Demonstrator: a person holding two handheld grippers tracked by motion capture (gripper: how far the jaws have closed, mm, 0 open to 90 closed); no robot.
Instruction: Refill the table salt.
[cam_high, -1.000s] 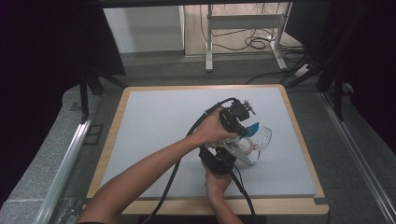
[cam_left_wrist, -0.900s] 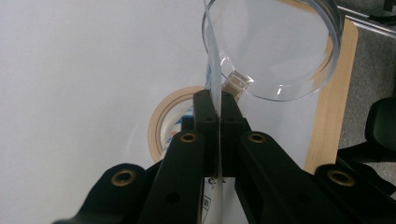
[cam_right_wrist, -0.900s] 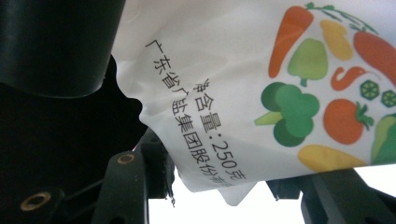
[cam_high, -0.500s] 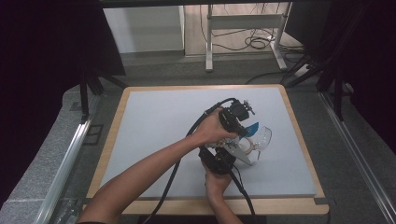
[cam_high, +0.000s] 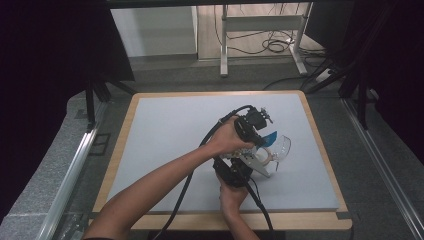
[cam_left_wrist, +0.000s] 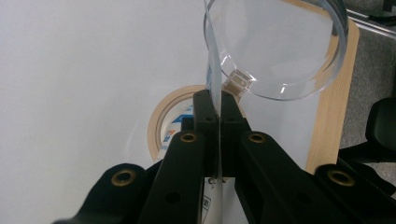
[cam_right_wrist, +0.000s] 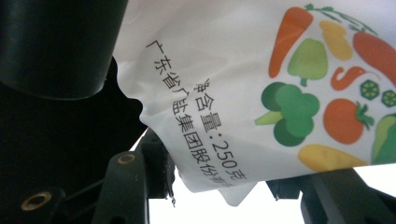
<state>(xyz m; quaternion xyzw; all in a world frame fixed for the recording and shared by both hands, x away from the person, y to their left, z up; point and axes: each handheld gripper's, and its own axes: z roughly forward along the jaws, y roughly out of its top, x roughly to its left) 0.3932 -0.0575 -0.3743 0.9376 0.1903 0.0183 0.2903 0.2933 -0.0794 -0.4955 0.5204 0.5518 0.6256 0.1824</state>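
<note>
On the right half of the grey desk (cam_high: 165, 135), toward its near edge, the two hands meet over a small cluster of things. In the high view the left tool (cam_high: 256, 131) lies farther from the person, its cable looping back along the forearm; the right tool (cam_high: 235, 172) sits just nearer, directly in front of the right hand (cam_high: 231, 194). The left hand (cam_high: 227, 140) wraps the body of its tool.

The left gripper view shows the left tool (cam_left_wrist: 218, 105) clenched: its two black jaws stand pressed together on the thin clear wall of a transparent plastic container (cam_left_wrist: 280, 51), whose round rim rises above the jaws and tilts away to the upper right. The same container (cam_high: 281, 147) appears in the high view as a clear curved shape just right of the tools, resting on or close over the desk. Behind the jaws a roll of tape (cam_left_wrist: 164, 122) lies flat on the desk surface, its tan ring partly hidden by the tool.

The right gripper view shows the right tool (cam_right_wrist: 219, 191) with its jaws set partly apart, a white printed packet (cam_right_wrist: 243, 88) lying between them. The packet bears coloured vegetable drawings and a line of printed characters; its lower edge sits at the jaw tips. Contact at the left jaw looks close, while at the right jaw it cannot be told, so a firm grasp cannot be confirmed.
</note>
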